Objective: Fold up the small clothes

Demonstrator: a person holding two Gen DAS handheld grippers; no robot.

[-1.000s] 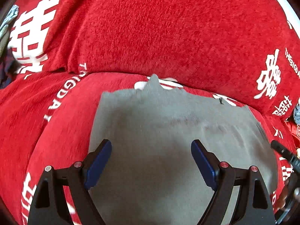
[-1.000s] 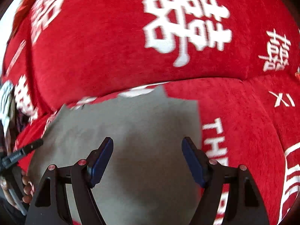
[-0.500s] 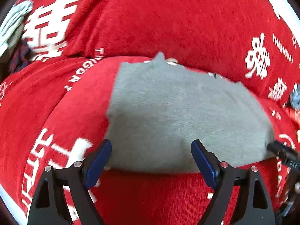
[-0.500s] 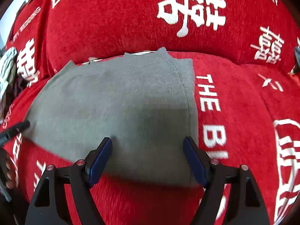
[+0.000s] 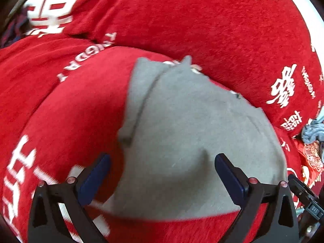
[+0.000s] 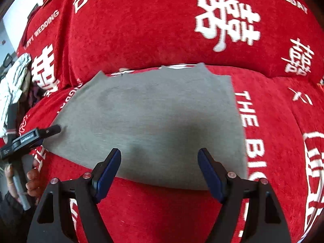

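**Left wrist view: grey cloth flat on a red sofa, both tools spread above it**

Left wrist view shows the left hand-held gripper (image 5: pixel 162 174) hanging over the near part of a small grey garment (image 5: pixel 192 125); its jaws have just been opening and now stand wide, the blue pads (image 5: pixel 95 178) clear of the fabric, nothing pinched between them; the cloth lies beneath the gap, not in it. The garment rests on the seat of a red sofa cover (image 5: pixel 70 111) printed with white characters and lettering; along its left side a strip is folded over, leaving a raised seam line; its far edge reaches the crease where the seat meets the back cushion (image 5: pixel 192 20). At the right edge a bluish-grey bundle of cloth (image 5: pixel 312 130) sits on the cover.

Right wrist view has the right hand-held gripper (image 6: pixel 160 172) likewise spread, poised over the near edge of the same garment (image 6: pixel 151 111), pads not touching it; the cloth looks smooth and roughly square here, with white lettering on the cover just beside its right edge. At the left, a hand (image 6: pixel 30 180) grips the handle of the other tool, whose black tip (image 6: pixel 51 130) lies at the garment's left edge; whether it touches I cannot tell. Further left a pale striped heap of clothes (image 6: pixel 14 85) lies against the sofa.
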